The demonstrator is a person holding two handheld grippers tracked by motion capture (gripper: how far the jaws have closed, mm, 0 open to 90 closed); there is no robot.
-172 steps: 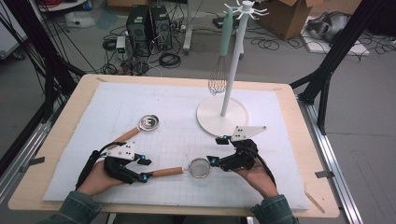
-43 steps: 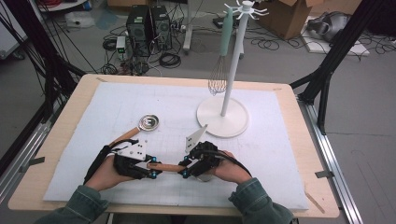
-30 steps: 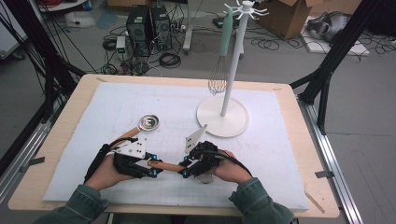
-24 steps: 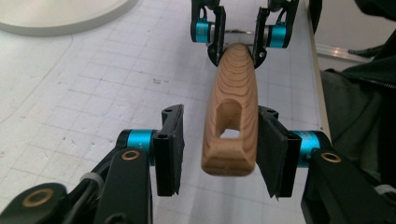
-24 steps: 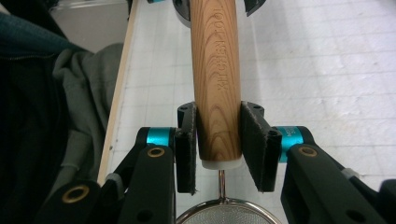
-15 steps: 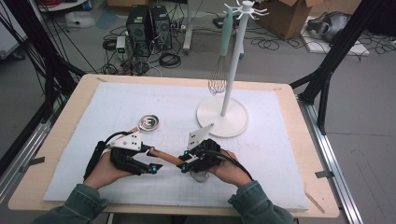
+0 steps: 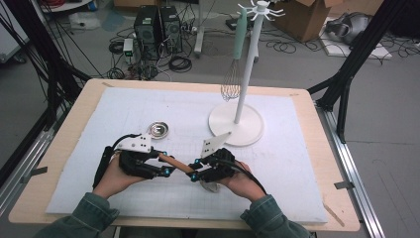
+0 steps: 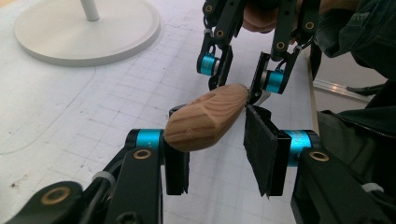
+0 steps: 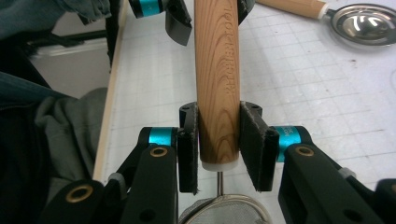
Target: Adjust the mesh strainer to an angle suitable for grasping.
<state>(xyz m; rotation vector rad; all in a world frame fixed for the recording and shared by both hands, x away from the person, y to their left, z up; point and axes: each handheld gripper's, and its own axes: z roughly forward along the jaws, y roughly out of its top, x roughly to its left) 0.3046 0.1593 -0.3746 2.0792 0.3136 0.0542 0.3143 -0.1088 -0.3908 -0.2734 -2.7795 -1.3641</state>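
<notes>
Right tool (image 9: 218, 144) is clenched on the wooden strainer handle (image 9: 217, 70) near its mesh end, at the table's (image 7: 317, 218) six o'clock edge. Left tool (image 8: 217, 149) stands released around the handle's butt. Stand base (image 7: 236, 124) sits toward one o'clock, well apart.

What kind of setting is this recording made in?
Likely a lab or workshop set up for data collection: a wooden table with a white gridded mat, black computer towers and loose cables on the floor, cardboard boxes behind.
</notes>
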